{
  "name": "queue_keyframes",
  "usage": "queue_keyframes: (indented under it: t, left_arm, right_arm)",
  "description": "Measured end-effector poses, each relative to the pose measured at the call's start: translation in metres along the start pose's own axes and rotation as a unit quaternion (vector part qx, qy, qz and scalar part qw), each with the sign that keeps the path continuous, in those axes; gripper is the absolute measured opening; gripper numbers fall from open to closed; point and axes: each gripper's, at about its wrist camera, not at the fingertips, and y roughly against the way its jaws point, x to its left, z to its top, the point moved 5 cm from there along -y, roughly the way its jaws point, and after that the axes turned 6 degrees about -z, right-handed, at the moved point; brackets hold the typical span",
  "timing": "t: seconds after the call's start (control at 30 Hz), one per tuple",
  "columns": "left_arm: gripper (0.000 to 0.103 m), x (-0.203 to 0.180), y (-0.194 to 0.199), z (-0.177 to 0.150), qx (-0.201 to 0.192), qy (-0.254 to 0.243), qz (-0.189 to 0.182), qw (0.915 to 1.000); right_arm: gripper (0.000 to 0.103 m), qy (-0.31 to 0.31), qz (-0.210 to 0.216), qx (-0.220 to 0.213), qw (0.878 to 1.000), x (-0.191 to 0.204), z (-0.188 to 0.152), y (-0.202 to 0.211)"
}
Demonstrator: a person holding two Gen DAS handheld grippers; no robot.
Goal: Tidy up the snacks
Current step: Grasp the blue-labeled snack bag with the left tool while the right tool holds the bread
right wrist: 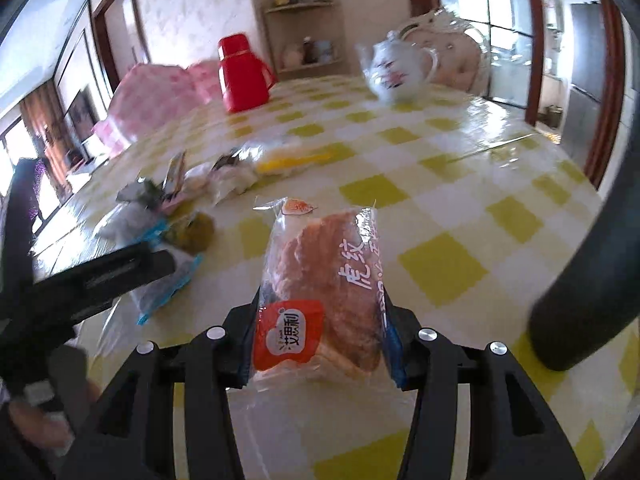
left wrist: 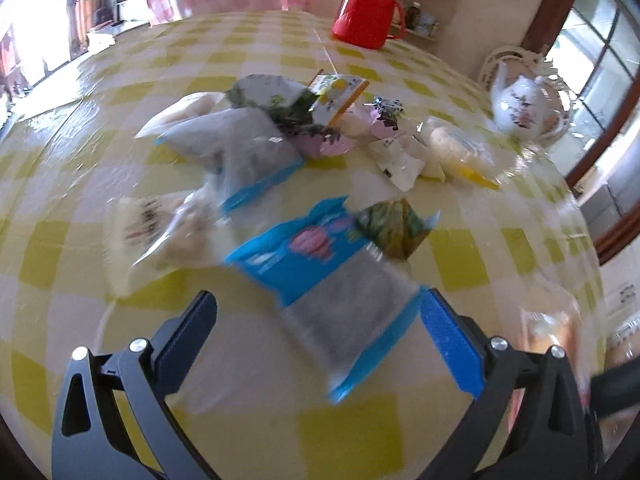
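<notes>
Checked tablecloth (left wrist: 248,432) below; left gripper (left wrist: 320,316) tilted down, gaping; right gripper (right wrist: 320,344) clamps bread packet (right wrist: 320,280).

Black skeletal tongs (left wrist: 318,304), blue pads (left wrist: 448,344) (foam-like), silver screws (right wrist: 426,335)

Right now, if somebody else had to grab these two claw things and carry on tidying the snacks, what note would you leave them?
Right gripper: shut on a wrapped bread packet, lifted off the table.
Left gripper: open, empty, above the blue snack packet.
Other snacks: loose pile mid-table, not sorted.
Red flask and teapot stand at the far side.
Left to do: place the bread, then gather the pile.
</notes>
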Motion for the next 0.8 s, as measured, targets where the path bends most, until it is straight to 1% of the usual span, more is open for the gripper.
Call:
queue_keyframes:
  t: [0.07,0.17,0.2,0.23,0.27,0.33,0.4,0.43,0.5,0.53,0.57,0.67,0.73,0.8]
  left_arm:
    - [0.102,-0.008,-0.013,0.007,0.001,-0.005,0.025,0.9997]
    - [0.102,-0.010,-0.031,0.007,0.023,-0.048,0.062,0.9967]
    - [0.102,-0.008,-0.030,0.004,0.022,-0.071,0.063,0.9953]
    - [0.100,-0.003,-0.026,0.001,0.024,-0.077,0.065,0.9946]
    - [0.096,0.003,-0.022,-0.003,0.025,-0.081,0.065,0.9943]
    - [0.093,0.025,-0.005,-0.013,0.024,-0.082,0.069,0.9940]
    - [0.092,0.044,0.007,-0.021,0.014,-0.074,0.072,0.9945]
    - [0.092,0.050,0.013,-0.023,0.008,-0.070,0.063,0.9955]
    - [0.092,0.052,0.020,-0.021,-0.004,-0.076,0.056,0.9955]
    - [0.092,0.046,0.023,-0.017,-0.015,-0.086,0.049,0.9949]
    - [0.093,0.041,0.023,-0.016,-0.018,-0.093,0.047,0.9944]
    - [0.093,0.018,0.014,-0.007,-0.021,-0.142,0.053,0.9882]
    - [0.093,0.007,0.003,0.000,-0.016,-0.174,0.063,0.9826]
    - [0.093,0.001,-0.003,0.001,-0.013,-0.210,0.070,0.9752]
  right_arm:
    - [0.049,-0.004,-0.002,-0.002,1.000,-0.004,0.000,-0.002]
    - [0.049,-0.004,0.007,0.004,1.000,-0.003,-0.001,-0.006]
    - [0.049,-0.002,0.009,-0.002,1.000,-0.003,-0.001,-0.004]
    - [0.049,0.001,0.010,-0.003,1.000,-0.001,-0.001,-0.003]
    - [0.049,0.003,0.013,-0.003,1.000,0.000,-0.001,-0.004]
    - [0.049,0.003,0.021,-0.002,1.000,0.001,-0.001,-0.004]
    - [0.050,-0.003,0.032,0.003,0.999,0.001,-0.001,-0.005]
    - [0.050,-0.005,0.036,0.005,0.999,0.001,-0.001,-0.005]
    - [0.050,-0.003,0.039,0.007,0.999,0.003,-0.002,-0.005]
    - [0.050,-0.001,0.038,0.007,0.999,0.005,-0.003,-0.005]
    - [0.050,0.001,0.038,0.006,0.999,0.006,-0.003,-0.004]
    - [0.050,-0.002,0.039,0.008,0.999,0.005,-0.003,-0.005]
    - [0.050,0.000,0.038,0.006,0.999,0.006,-0.004,-0.005]
    - [0.050,0.001,0.039,0.005,0.999,0.007,-0.004,-0.005]
